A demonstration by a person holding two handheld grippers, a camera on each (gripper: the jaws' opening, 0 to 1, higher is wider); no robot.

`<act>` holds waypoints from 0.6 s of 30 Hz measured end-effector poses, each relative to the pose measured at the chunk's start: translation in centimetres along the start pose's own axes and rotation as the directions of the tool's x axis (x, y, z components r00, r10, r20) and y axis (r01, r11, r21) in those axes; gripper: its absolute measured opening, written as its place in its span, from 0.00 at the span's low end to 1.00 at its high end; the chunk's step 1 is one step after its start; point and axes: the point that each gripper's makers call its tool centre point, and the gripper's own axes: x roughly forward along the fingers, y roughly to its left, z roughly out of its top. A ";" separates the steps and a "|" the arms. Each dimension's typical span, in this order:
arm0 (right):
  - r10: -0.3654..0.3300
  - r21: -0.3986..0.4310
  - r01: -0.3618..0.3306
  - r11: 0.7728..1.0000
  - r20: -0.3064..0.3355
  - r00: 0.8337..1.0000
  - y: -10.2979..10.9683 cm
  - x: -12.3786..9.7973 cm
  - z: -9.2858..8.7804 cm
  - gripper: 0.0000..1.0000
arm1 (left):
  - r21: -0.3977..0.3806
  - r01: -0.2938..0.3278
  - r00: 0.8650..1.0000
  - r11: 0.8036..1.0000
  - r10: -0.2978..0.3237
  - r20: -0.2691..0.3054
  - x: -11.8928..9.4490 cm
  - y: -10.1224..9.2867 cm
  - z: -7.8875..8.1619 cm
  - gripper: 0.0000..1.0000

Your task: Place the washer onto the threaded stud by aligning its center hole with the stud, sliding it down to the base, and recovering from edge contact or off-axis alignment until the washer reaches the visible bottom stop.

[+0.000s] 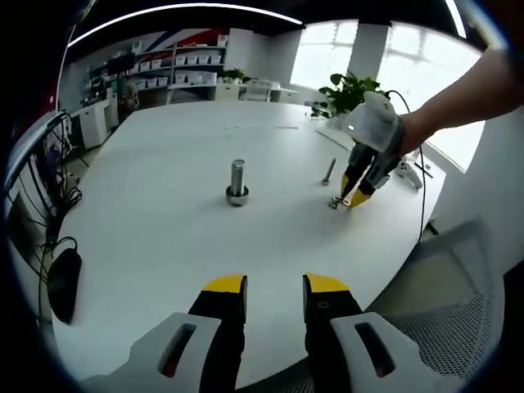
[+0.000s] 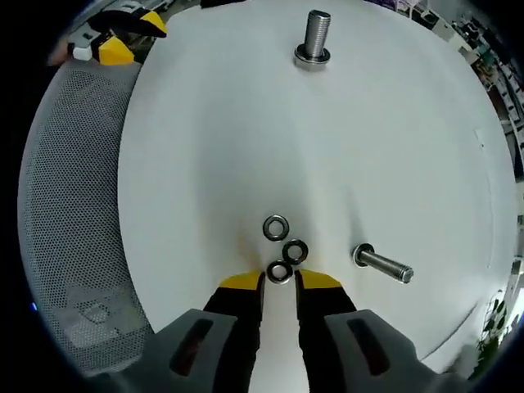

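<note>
Jaws of the right gripper (image 2: 278,283) stand narrowly parted around one washer (image 2: 278,273), two more just beyond. Left gripper (image 1: 274,288), parted, holds nothing; stud (image 1: 237,182) stands well ahead. Crowded washers risk a double pickup.

Yellow-tipped black gripper (image 1: 274,296) jaws, grey mounts
</note>
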 end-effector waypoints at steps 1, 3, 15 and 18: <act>-0.003 0.006 0.003 1.000 -0.001 1.000 0.0 -0.1 0.0 0.17 | -0.002 0.001 1.000 1.000 -0.001 0.000 0.0 0.0 0.0 0.25; -0.019 -0.011 0.019 1.000 -0.006 1.000 0.2 0.0 0.0 0.17 | -0.001 0.001 1.000 1.000 -0.001 0.000 0.0 0.0 0.0 0.25; -0.059 0.035 0.061 0.998 -0.035 0.998 0.3 -0.2 0.0 0.16 | -0.006 -0.003 1.000 1.000 0.003 0.000 0.0 0.1 0.0 0.25; -0.054 0.073 0.055 0.996 -0.022 0.998 0.1 -0.3 0.1 0.16 | -0.007 -0.002 1.000 1.000 0.002 0.001 0.0 0.0 0.0 0.25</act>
